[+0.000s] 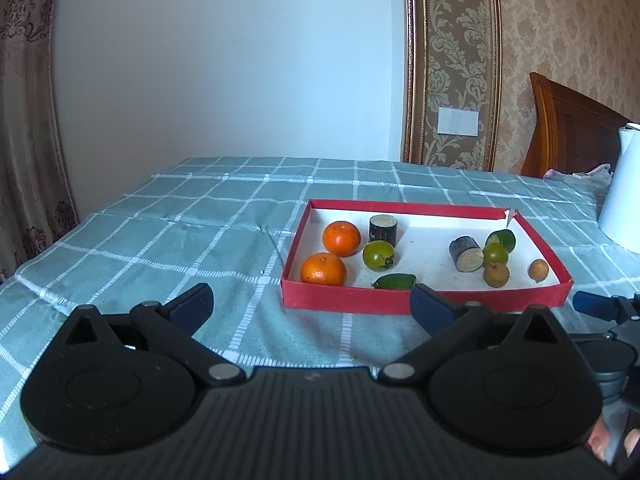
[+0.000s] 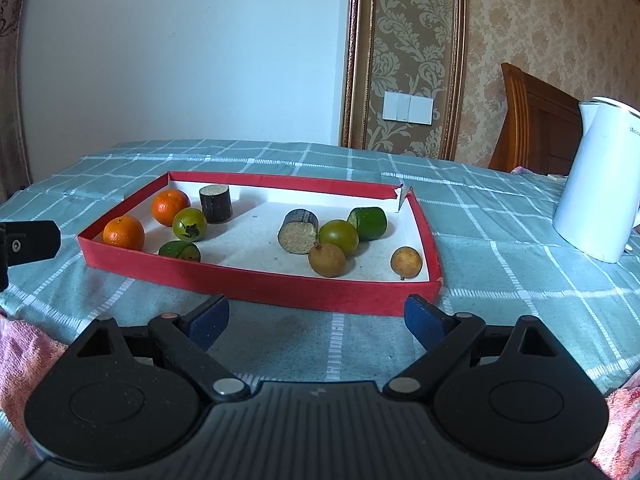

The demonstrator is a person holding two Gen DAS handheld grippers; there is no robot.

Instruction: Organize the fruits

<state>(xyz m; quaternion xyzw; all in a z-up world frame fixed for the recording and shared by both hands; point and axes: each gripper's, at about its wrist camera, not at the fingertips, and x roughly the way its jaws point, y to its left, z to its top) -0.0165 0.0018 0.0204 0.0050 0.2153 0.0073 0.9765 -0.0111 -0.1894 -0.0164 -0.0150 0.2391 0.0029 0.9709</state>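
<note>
Hovering low over checked surface [image 1: 168,240], left claw [image 1: 312,304] gaped wide, nothing held; tray [image 1: 424,300] sat just ahead, toward its right finger. Right claw [image 2: 316,316] also spread wide, empty, tray [image 2: 256,284] directly ahead, near wall just beyond fingertips. Inside tray: oranges [image 2: 124,233] at left end, green tomato [image 2: 189,224] beside them, dark cane pieces [image 2: 298,231] mid-tray, longans [image 2: 406,263] at right end. Kettle [image 2: 596,184] stood right of tray, apart.
</note>
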